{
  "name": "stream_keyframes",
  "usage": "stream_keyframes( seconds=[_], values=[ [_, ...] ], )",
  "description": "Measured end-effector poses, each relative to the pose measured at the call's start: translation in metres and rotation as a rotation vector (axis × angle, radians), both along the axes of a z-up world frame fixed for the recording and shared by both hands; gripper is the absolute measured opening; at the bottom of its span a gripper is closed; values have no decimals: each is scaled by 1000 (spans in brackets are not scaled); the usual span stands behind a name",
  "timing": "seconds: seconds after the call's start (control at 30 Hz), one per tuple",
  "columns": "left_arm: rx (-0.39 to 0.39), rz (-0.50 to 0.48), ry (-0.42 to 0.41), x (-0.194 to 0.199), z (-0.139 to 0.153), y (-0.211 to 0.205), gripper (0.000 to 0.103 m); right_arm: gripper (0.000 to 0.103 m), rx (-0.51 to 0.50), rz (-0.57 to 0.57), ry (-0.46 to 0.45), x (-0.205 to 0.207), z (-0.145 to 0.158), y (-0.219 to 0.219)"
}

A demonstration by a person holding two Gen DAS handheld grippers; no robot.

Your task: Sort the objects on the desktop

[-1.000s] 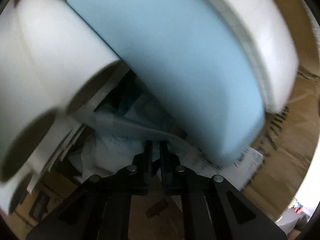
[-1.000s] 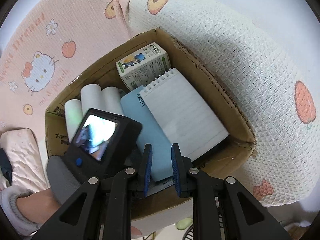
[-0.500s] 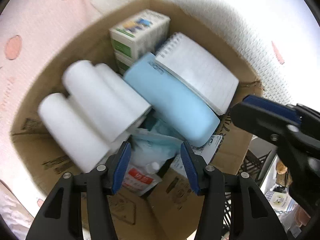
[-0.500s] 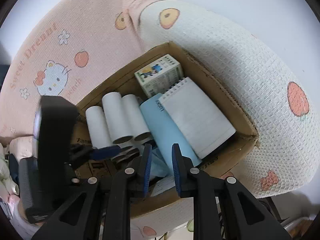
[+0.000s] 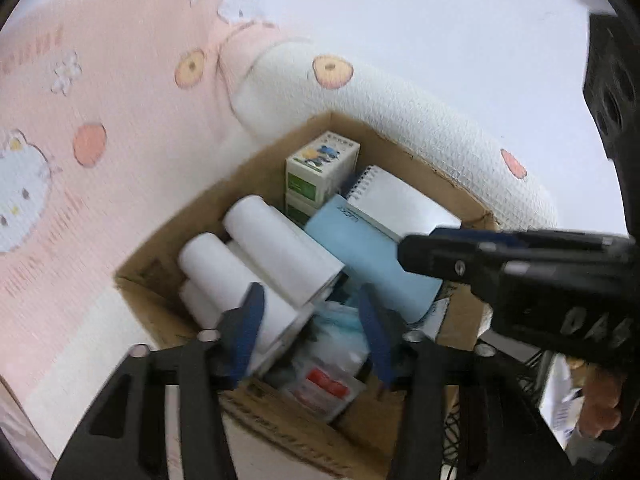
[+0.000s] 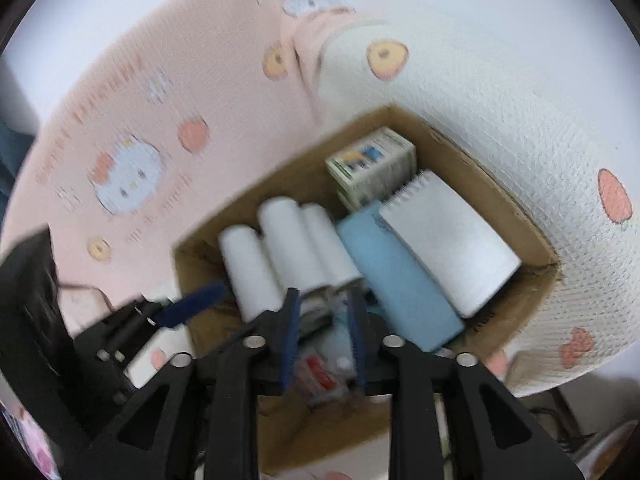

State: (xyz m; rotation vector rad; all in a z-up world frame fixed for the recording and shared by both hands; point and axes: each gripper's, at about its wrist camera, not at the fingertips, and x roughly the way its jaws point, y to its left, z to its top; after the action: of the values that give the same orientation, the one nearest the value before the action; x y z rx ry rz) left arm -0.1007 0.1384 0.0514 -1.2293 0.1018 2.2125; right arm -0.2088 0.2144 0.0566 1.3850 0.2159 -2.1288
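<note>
Cardboard box already packed; left hand-held gripper closing, right hand-held gripper opening, both empty above it; next object to be fetched

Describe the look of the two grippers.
Both are black plastic with triangular cut-outs and silver screw heads. The left gripper and right gripper have blue ribbed pads on their fingers.

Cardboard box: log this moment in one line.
brown cardboard box: filled | white paper rolls beside light-blue case | left tongs: closing, empty | right tongs: opening, empty
</note>
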Motion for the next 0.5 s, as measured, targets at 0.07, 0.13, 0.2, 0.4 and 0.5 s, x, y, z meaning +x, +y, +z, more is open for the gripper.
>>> stream_keyframes(
  seconds=[0.07, 0.13, 0.2, 0.4, 0.5],
  values=[
    [-20, 8, 34, -13, -9, 2, 15, 53, -56, -6, 0, 8, 3, 2],
    [-42, 15, 71, -15, 2, -3, 11, 59, -87, -12, 24, 18, 6, 3],
    [-42, 35, 91, -8, 3, -13, 11, 60, -80, -29, 55, 29, 8, 4],
    [-64, 83, 70, 10, 18, -44, 11, 62, 70, -31, 160, 64, 2, 0],
    [-63, 114, 69, 12, 26, -55, 12, 63, 155, 8, 197, 80, -2, -5]
  ],
)
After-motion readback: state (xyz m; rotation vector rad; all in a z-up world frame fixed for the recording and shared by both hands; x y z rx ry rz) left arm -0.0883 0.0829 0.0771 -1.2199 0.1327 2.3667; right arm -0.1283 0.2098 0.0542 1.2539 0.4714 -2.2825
